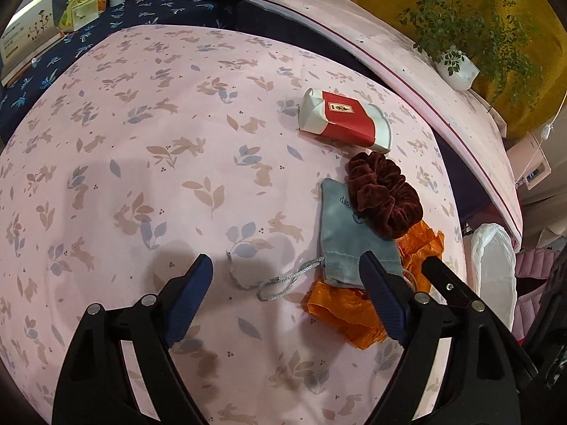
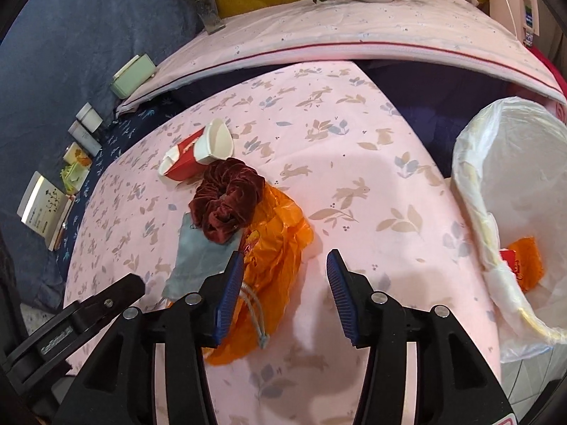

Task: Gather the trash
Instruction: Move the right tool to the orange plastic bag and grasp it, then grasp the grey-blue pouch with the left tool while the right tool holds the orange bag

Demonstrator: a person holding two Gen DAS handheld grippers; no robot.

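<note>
On the pink rabbit-print cloth (image 1: 149, 163) lies a crushed red and white paper cup (image 1: 343, 120) (image 2: 198, 154). Beside it is a dark red velvet scrunchie (image 1: 384, 194) (image 2: 226, 202), resting on a grey drawstring pouch (image 1: 349, 237) (image 2: 198, 258) and a crumpled orange plastic wrapper (image 1: 340, 308) (image 2: 280, 248). My left gripper (image 1: 285, 258) is open above the pouch's cord (image 1: 283, 279), its right finger over the pouch's edge. My right gripper (image 2: 285, 255) is open just over the wrapper. Its left finger covers part of the wrapper, and its pads press on nothing.
A bin with a white liner (image 2: 471, 191) (image 1: 492, 265) stands at the cloth's right edge, holding orange and red scraps (image 2: 528, 262). Books (image 1: 28, 35), bottles (image 2: 88, 120), a green box (image 2: 133, 76), a flower vase (image 2: 209, 10) and a potted plant (image 1: 457, 67) line the far side.
</note>
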